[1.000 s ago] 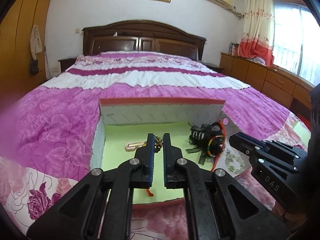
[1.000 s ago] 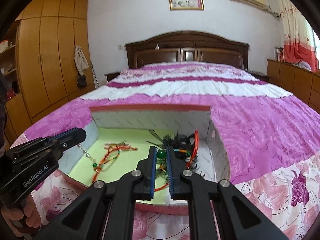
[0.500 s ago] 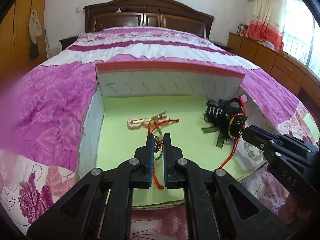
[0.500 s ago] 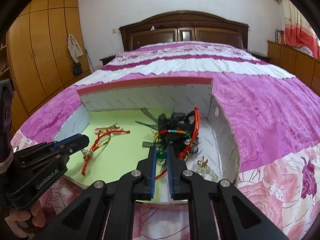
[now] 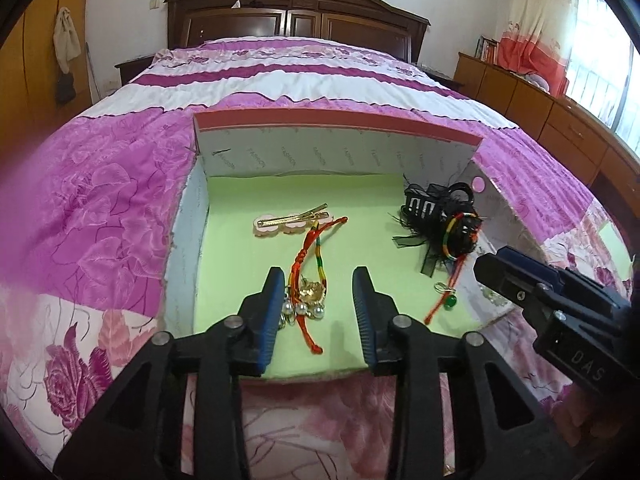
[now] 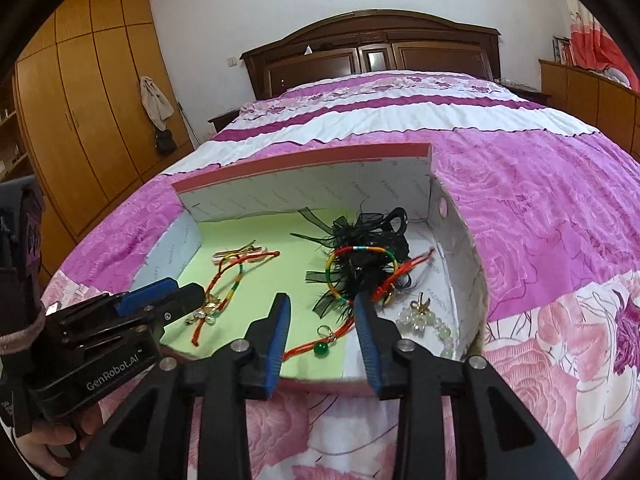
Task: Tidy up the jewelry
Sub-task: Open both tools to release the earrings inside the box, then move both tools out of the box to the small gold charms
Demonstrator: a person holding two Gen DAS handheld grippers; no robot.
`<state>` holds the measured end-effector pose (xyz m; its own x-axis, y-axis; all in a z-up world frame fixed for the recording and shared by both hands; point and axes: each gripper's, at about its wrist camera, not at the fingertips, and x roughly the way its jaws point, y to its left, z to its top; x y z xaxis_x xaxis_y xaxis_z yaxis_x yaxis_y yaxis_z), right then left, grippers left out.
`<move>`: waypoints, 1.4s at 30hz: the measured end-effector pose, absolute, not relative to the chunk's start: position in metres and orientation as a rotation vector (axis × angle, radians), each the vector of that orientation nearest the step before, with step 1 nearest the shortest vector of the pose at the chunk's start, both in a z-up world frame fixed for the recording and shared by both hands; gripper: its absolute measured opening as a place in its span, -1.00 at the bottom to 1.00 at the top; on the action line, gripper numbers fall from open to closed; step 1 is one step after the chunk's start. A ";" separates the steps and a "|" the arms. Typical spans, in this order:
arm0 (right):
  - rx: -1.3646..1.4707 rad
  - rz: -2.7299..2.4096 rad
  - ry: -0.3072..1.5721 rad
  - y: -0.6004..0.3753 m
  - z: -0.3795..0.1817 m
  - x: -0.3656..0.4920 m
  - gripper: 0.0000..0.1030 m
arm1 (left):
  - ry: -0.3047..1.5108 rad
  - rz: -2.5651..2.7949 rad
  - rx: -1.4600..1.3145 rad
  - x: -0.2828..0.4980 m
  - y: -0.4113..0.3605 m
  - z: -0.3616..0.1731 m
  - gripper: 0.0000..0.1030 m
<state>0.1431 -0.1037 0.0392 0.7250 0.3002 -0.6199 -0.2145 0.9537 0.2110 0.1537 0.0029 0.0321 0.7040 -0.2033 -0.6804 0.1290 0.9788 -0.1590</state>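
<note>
Left wrist view: left gripper (image 5: 316,280), black arms with ribbed blue pads, jaws opening at lower centre; the red-and-rainbow cord bracelet (image 5: 308,276) with pearl and gold charms lies between them, unclamped.
Right wrist view: right gripper (image 6: 322,308), jaws opening at lower centre over the red cord with a green bead (image 6: 320,349); neither pad presses on it.
Box: open cardboard box (image 5: 336,148), white printed walls, pink rim, pale green paper floor, centre of frame.
Other jewelry: pink flower hair clip (image 5: 292,222) with a gold bar, centre left; black claw clip tangled in black mesh ribbon (image 5: 436,212), ringed by a rainbow bangle (image 5: 460,236), centre right; pale bead strand (image 6: 428,320) by the right wall.
Surface: glossy pink rose-patterned bedspread (image 5: 100,200), white stripes further up.
Room: dark carved headboard (image 5: 296,12), top centre; orange wooden wardrobe (image 6: 80,112), upper left; red-hemmed curtain (image 5: 532,40), upper right.
</note>
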 end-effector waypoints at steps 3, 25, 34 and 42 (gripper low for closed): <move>0.142 0.288 0.697 -0.106 0.045 0.135 -0.29 | 0.781 -0.194 -0.114 0.146 0.004 0.036 -0.45; 0.138 0.380 0.824 -0.105 0.037 0.073 -0.27 | 0.922 -0.328 -0.057 0.081 -0.014 0.038 -0.42; 0.111 0.394 0.893 -0.102 0.027 0.061 -0.27 | 1.026 -0.365 -0.067 0.058 -0.015 0.022 -0.41; 0.103 0.384 0.921 -0.103 0.024 0.056 -0.27 | 1.076 -0.430 -0.035 0.040 -0.027 0.016 -0.41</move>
<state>0.0564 -0.1034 0.0236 0.5427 0.3662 -0.7559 -0.2791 0.9274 0.2489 0.0396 -0.0273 0.0160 0.4004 -0.3570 -0.8439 0.3229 0.9169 -0.2347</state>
